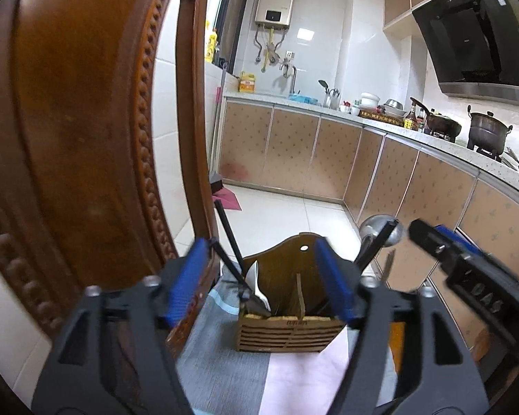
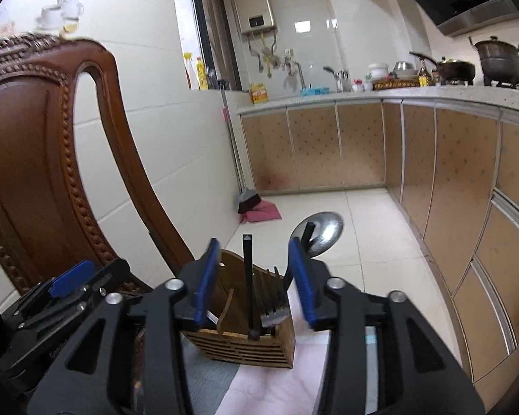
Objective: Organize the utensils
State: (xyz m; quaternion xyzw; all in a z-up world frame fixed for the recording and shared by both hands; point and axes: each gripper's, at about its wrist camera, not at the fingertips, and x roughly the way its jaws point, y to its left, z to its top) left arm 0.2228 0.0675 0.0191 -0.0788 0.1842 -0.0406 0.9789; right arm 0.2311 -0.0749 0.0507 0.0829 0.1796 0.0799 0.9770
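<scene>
Left tongs (image 1: 259,278) spread wide, nothing between the blue pads; right tongs (image 2: 256,278) about half open, gripping nothing. Wooden utensil holder (image 1: 287,325) stands on a pink-grey cloth (image 1: 294,380) just ahead of both. In it: white spoon (image 1: 257,288) at 10 o'clock, black chopsticks (image 2: 248,287) upright, steel ladle (image 2: 320,231) at 2 o'clock. Carved wooden chair (image 1: 79,121) at 9 o'clock.

A carved wooden chair back (image 1: 79,131) rises to the left of the claw. Ahead, pale floor tiles (image 1: 276,214) run to white-tiled walls (image 2: 148,110). A water heater (image 1: 275,1) hangs on the far wall. A speckled counter (image 2: 432,95) over tan cabinet doors (image 1: 294,152) wraps round to the right, under a black range hood (image 1: 474,38). A broom (image 2: 247,200) leans by the wall.
</scene>
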